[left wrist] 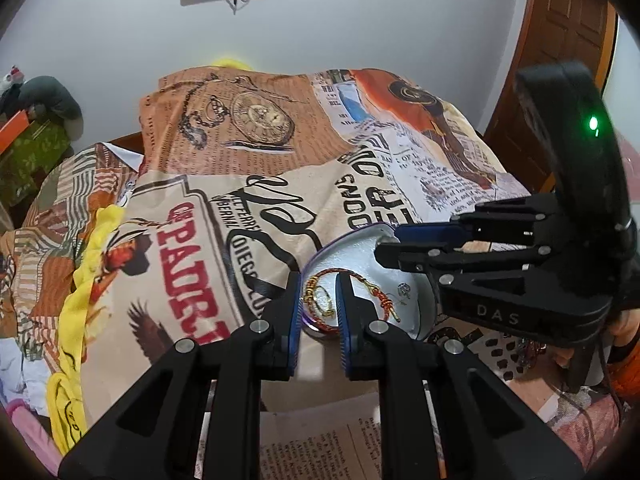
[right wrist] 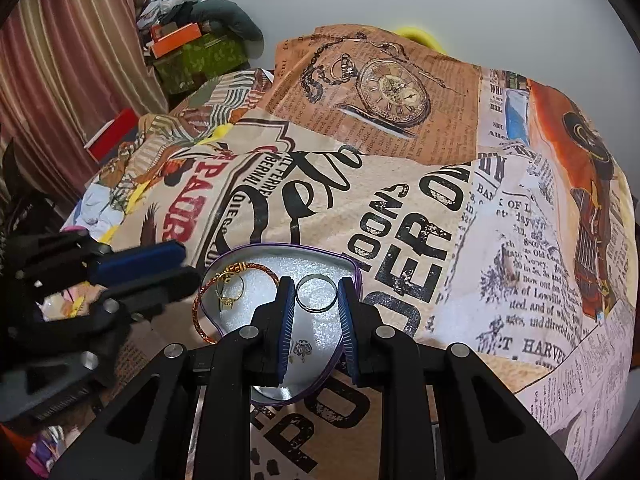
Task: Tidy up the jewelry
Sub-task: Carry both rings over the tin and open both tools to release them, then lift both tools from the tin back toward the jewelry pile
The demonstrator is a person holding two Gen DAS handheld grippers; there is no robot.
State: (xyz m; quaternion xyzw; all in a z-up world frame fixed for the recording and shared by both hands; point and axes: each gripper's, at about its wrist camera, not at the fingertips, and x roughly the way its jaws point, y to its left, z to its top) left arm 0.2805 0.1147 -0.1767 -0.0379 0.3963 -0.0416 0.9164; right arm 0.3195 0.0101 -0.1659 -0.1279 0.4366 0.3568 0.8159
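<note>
A heart-shaped tin with a purple rim [right wrist: 288, 246] and white foam lining lies on the printed cloth; it also shows in the left wrist view [left wrist: 374, 254]. In it lie a red and gold braided bracelet [right wrist: 200, 314], also seen in the left wrist view [left wrist: 362, 280], a gold ring [right wrist: 229, 294], a small silver earring [right wrist: 301, 352] and a silver ring [right wrist: 316, 293]. My right gripper [right wrist: 316, 294] holds the silver ring between its blue pads over the tin. My left gripper [left wrist: 318, 300] is open just above the tin's near edge, with the bracelet and a gold ring [left wrist: 322, 300] seen between its fingers.
A vintage newspaper-print cloth [right wrist: 460, 216] covers the lumpy surface. A yellow cloth [left wrist: 80, 300] lies at the left. Boxes and clutter [right wrist: 188, 48] stand by the striped curtain [right wrist: 68, 60] at the far left. A wooden door [left wrist: 560, 48] is at the right.
</note>
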